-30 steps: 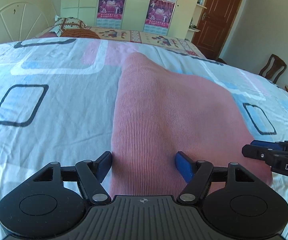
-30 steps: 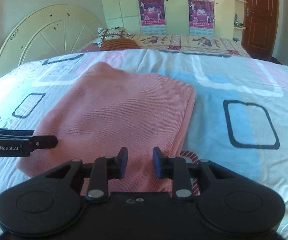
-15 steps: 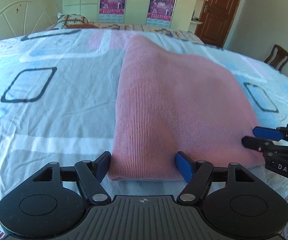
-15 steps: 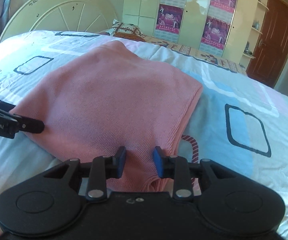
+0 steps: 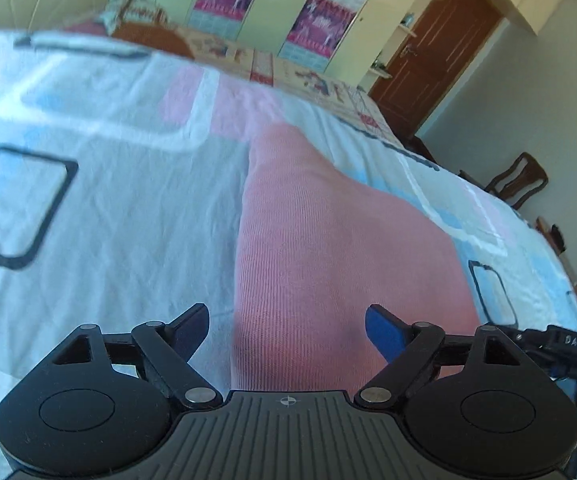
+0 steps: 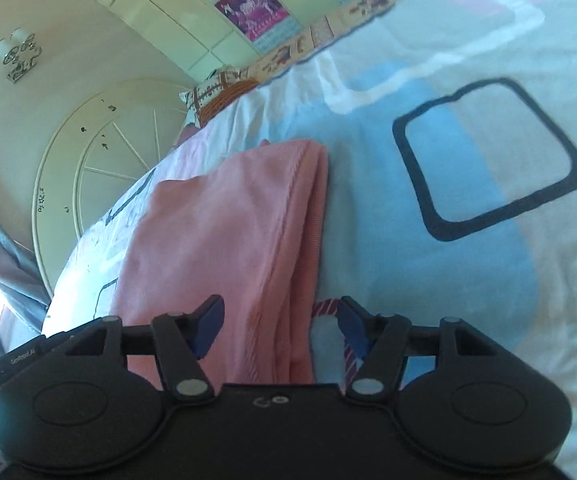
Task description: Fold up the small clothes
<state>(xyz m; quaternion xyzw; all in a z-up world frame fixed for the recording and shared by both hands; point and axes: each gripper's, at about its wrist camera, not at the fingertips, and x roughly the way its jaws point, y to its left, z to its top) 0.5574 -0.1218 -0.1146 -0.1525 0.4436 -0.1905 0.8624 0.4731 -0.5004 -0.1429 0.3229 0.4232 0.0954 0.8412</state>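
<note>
A pink ribbed knit garment (image 5: 328,248) lies folded flat on the bed. My left gripper (image 5: 287,330) is open, its blue fingers spread on either side of the garment's near left corner, just above the cloth. The garment also shows in the right wrist view (image 6: 228,232), with layered folded edges along its right side. My right gripper (image 6: 280,326) is open and tilted, its fingers straddling the garment's near right edge. The right gripper also shows at the right edge of the left wrist view (image 5: 560,344).
The bed has a white sheet (image 5: 108,220) with blue, pink and black-outlined squares. A white round headboard (image 6: 88,168) and a pillow (image 6: 216,92) lie beyond. A wardrobe with posters, a brown door (image 5: 428,52) and a wooden chair (image 5: 520,180) stand past the bed.
Both grippers have opened wider. The right gripper has rolled to a tilt over the garment's right edge. The left gripper has moved forward over the near left corner.
</note>
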